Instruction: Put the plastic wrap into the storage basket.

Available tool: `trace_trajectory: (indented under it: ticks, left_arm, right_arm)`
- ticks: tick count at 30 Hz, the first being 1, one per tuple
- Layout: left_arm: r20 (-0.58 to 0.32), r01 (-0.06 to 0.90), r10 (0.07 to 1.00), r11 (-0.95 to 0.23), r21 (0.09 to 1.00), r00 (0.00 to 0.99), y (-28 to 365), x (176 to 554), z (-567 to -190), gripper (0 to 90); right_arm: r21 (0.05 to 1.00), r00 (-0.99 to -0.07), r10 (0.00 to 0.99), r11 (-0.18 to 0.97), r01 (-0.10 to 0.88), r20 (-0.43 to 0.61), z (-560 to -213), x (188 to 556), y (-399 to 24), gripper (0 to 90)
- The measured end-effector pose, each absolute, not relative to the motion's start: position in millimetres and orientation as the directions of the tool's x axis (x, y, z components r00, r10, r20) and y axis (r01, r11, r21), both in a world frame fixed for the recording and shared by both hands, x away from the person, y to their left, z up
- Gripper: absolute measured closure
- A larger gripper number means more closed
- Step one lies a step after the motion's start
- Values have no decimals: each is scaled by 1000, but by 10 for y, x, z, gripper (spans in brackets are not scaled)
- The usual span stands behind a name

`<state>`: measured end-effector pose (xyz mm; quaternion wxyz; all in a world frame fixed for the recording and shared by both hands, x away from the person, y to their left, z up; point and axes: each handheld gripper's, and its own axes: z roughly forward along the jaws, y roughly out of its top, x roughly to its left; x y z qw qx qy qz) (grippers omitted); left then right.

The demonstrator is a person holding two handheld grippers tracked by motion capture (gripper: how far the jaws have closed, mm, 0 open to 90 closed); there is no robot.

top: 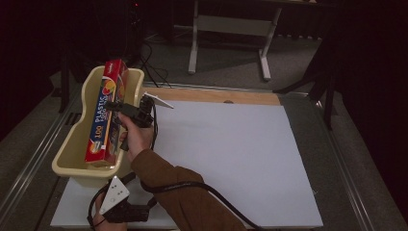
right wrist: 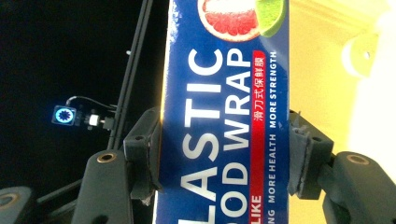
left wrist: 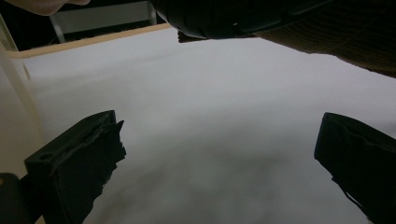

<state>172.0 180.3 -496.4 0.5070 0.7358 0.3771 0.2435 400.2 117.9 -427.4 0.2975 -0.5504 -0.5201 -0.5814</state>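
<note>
Right gripper (top: 117,107) is clamping its jaws across the plastic wrap box (top: 105,113), which is leaning lengthwise in the beige plastic tub (top: 72,144) at the bench's left edge, far end poking over the rim. Left gripper (top: 115,204) is sitting near the front edge with its jaws spread wide, nothing between them. I'd be keeping the squeeze square on the box's long sides so it isn't twisting or catching the tub wall. The tub's bottom is hidden, so whether the box's low end is resting there is hard to say.

Blue-red plastic wrap box (top: 105,115) lies tilted in beige basin (top: 72,144).
</note>
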Motion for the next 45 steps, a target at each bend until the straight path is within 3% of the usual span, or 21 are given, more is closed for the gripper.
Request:
trace_trajectory:
  ticks: [14, 16, 25, 37, 45]
  left_arm:
    - [-26, 308, 802, -199, 930, 597, 1803, 1720, -4963, 7]
    - [-26, 308, 802, -199, 930, 597, 1803, 1720, -4963, 7]
    - [-25, 309, 802, -200, 930, 597, 1792, 1725, -4962, 7]
    - [-18, 306, 802, -207, 929, 597, 1790, 1730, -4960, 7]
    - [-6, 307, 800, -223, 925, 600, 1767, 1747, -4959, 7]
  right_arm:
    - [310, -221, 319, -263, 914, 922, -4252, 3975, 1203, 372]
    - [343, -232, 375, -265, 901, 898, -4216, 3955, 1203, 343]
    - [348, -241, 371, -253, 903, 897, -4196, 3971, 1123, 367]
    - [424, -323, 412, -180, 888, 852, -4155, 3980, 938, 368]
    - [536, -426, 495, -97, 839, 757, -4076, 3945, 668, 372]
